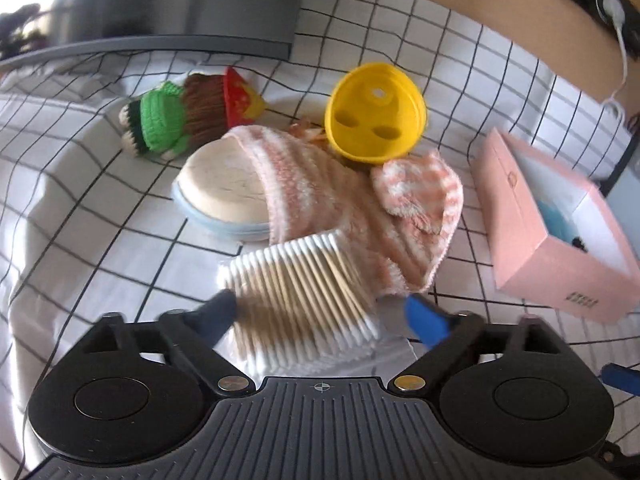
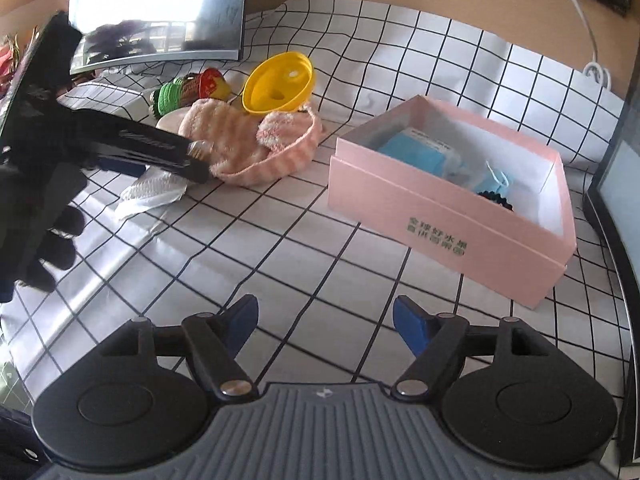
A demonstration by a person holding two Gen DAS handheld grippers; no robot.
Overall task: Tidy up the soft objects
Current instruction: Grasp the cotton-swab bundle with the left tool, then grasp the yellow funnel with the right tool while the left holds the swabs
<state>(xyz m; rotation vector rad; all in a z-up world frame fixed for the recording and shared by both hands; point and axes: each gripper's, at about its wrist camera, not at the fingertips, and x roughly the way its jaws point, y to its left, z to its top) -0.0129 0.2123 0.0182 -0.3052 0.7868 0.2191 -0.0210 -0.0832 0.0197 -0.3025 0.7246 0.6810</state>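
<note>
White grid-checked cloth (image 2: 280,240) covered the table, wood wall behind; pink box (image 2: 448,216) sat open at right; bare cloth in front; left gripper (image 1: 320,316) spread wide round cotton-swab pack (image 1: 300,300), not pinching; right gripper (image 2: 324,324) open, empty; striped socks (image 1: 320,184) mid-cloth.

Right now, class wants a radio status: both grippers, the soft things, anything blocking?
Left gripper open around cotton swab pack. Right gripper open, empty. Pink socks unsorted, yellow funnel leaning against them.
</note>
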